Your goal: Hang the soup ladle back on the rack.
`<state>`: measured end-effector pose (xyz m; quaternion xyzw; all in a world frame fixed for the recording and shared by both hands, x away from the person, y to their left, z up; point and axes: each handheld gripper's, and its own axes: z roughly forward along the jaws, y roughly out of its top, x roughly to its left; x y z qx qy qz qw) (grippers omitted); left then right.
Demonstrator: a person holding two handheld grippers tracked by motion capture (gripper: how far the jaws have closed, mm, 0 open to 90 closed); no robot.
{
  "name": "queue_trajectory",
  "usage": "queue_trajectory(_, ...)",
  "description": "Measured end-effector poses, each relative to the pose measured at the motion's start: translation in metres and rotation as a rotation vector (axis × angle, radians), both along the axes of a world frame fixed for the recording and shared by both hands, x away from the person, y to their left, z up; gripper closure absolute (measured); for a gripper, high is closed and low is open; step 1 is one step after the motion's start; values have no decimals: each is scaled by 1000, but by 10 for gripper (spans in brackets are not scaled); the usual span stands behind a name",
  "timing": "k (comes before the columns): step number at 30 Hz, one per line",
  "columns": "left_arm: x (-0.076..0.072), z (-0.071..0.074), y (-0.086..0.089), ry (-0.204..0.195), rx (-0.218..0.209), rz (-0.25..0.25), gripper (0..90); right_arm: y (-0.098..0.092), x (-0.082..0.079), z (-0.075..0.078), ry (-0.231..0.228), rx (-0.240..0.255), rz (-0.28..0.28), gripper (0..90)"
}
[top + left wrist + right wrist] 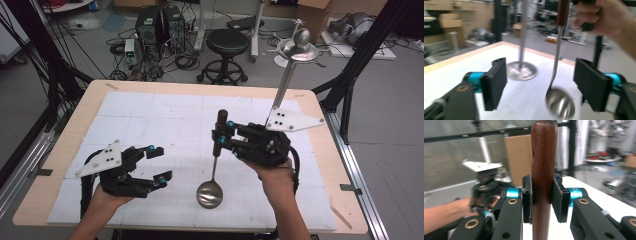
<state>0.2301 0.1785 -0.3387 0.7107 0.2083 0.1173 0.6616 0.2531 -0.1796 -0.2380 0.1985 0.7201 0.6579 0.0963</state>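
At table centre, right gripper (220,135) clamps the ladle's (215,165) wooden handle (543,177), pads pressing both sides; the ladle hangs upright, bowl (209,194) at six o'clock, low over the mat or just touching it — cannot tell which. Left gripper (159,164) sits at about eight o'clock from the bowl, jaws wide apart, nothing between them. In the left gripper view the bowl (560,103) lies ahead of its spread pads (494,82).

Judgement: a handover or carry step; the grip sits high on the handle, so the bowl may swing. Slow moves, handle kept plumb.

Surface: white tiled mat (165,117) on a wood-edged table (65,145). A steel stand (298,50) rises at two o'clock. Beyond: black stool (227,42), computer towers (160,25), loose cables on grey floor.
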Motion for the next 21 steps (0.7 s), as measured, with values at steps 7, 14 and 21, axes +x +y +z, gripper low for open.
queue_trajectory(7,-9,-17,21,-17,18,86,181,-27,14,13,5,-19,-132,730)
queue_trajectory(14,-14,-26,32,-16,26,102,200,-53,17,36,-4,-31,-196,729)
queue_trajectory(21,-13,-27,38,-12,18,116,204,-73,22,48,13,-21,-213,729)
